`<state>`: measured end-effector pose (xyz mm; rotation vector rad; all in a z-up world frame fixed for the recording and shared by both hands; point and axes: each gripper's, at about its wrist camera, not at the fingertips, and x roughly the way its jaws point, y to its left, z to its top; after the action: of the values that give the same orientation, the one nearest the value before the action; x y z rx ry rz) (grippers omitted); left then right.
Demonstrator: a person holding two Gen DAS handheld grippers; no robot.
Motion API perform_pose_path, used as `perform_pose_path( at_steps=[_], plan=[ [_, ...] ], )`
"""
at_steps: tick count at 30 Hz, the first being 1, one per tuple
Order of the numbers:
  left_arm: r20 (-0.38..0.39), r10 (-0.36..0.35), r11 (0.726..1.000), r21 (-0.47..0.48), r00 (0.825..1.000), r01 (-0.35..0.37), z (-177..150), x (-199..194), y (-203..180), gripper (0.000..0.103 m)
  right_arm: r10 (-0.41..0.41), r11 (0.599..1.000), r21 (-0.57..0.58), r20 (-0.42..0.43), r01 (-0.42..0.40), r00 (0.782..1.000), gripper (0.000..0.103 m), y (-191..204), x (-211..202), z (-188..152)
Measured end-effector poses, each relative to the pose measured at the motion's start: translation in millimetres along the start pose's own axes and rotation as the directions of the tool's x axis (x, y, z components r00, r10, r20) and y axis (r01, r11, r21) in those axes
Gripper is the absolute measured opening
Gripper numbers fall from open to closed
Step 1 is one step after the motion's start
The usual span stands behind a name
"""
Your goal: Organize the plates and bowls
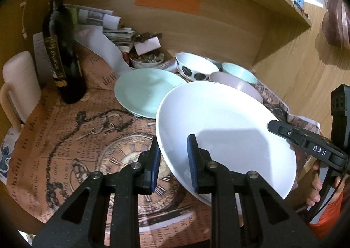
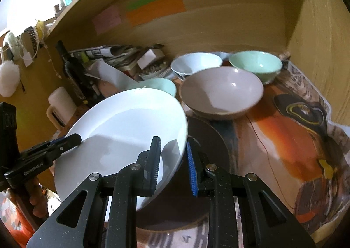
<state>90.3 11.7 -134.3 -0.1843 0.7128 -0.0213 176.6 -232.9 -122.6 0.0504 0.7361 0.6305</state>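
- We've got the white plate (image 1: 225, 134) up off the tabletop (image 1: 65, 138), tilted, carried btwn both grippers.
- Left gripper (image 1: 172, 160) fingers clamped on its near-left rim; right gripper (image 2: 172, 160) fingers clamped on the opposite rim.
- Mint plate (image 1: 146, 90) lies flat just beyond; likely the stack spot.
- Left to do: grey bowl (image 2: 221, 92), mint bowl (image 2: 256, 66), white bowl (image 2: 194, 64) sit separate, unstacked.
- Writing: "DAS" and "GenRobot.AI" on the grippers; bottle (image 1: 59, 51) label illegible.

Home; cluttered wooden shelf (image 1: 218, 35); wine bottle (image 1: 59, 44)
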Motion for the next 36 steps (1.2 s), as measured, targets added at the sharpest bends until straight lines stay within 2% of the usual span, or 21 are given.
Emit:
perform_pose_path(
  at_steps=[16,36],
  plan=[
    [-0.115,-0.004,1.000,-0.004,0.993,0.004,-18,35,-16,0.024,-0.019,0.997,0.076,-0.066,0.024,0.998,0.021,-33,13,-22],
    [-0.160,-0.025,1.000,-0.011,0.987,0.024,-15,63,-14,0.026,-0.084,0.995,0.038,-0.074,0.087,0.994,0.021,-34,19,-20]
  ],
)
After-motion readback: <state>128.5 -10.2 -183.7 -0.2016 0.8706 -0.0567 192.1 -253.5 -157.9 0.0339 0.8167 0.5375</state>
